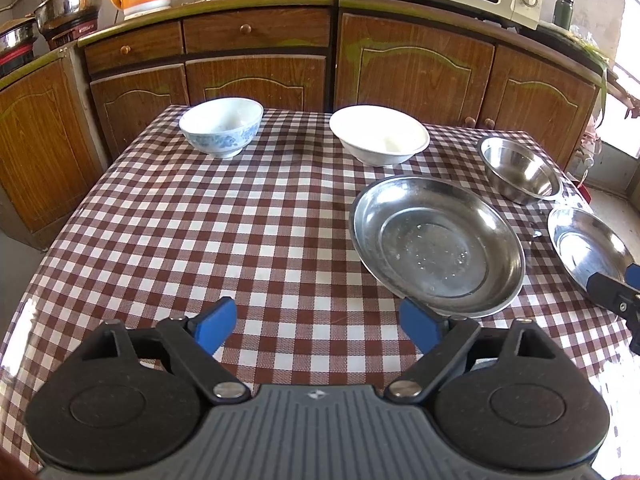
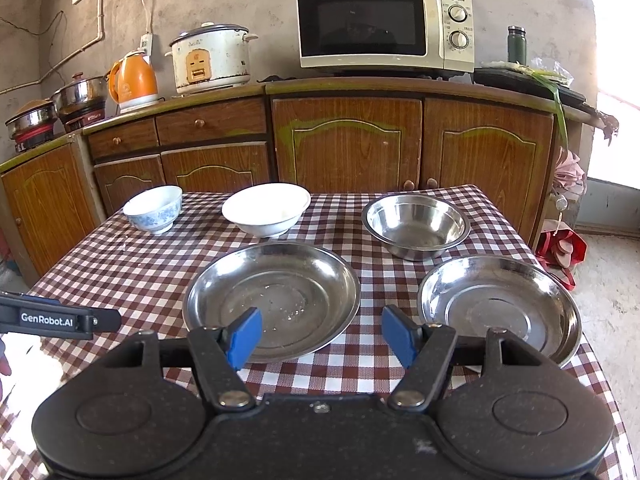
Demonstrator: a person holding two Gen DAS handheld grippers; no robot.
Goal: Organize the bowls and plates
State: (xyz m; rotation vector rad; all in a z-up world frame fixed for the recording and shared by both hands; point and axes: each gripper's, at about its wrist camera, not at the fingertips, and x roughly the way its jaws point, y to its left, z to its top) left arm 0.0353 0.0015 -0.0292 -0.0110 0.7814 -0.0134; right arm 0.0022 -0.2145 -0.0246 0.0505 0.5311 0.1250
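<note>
On the checked table stand a blue-patterned bowl [image 1: 221, 126] [image 2: 153, 208], a plain white bowl [image 1: 379, 134] [image 2: 266, 208] and a steel bowl [image 1: 520, 170] [image 2: 416, 226] along the far side. Nearer lie a large steel plate [image 1: 436, 244] [image 2: 272, 300] and a smaller steel plate [image 1: 586, 250] [image 2: 500, 312]. My left gripper [image 1: 318, 326] hangs open over bare cloth, left of the large plate. My right gripper [image 2: 320, 336] stands open with nothing between its fingers, above the gap between the two plates. Its tip [image 1: 618, 294] shows over the smaller plate in the left wrist view.
Wooden cabinets [image 2: 348, 148] run behind the table, carrying a microwave [image 2: 384, 26], a rice cooker [image 2: 210, 58], an orange kettle [image 2: 134, 80] and pots [image 2: 80, 96]. The table's right edge [image 2: 560, 264] drops to the floor, where a red bag [image 2: 562, 248] lies.
</note>
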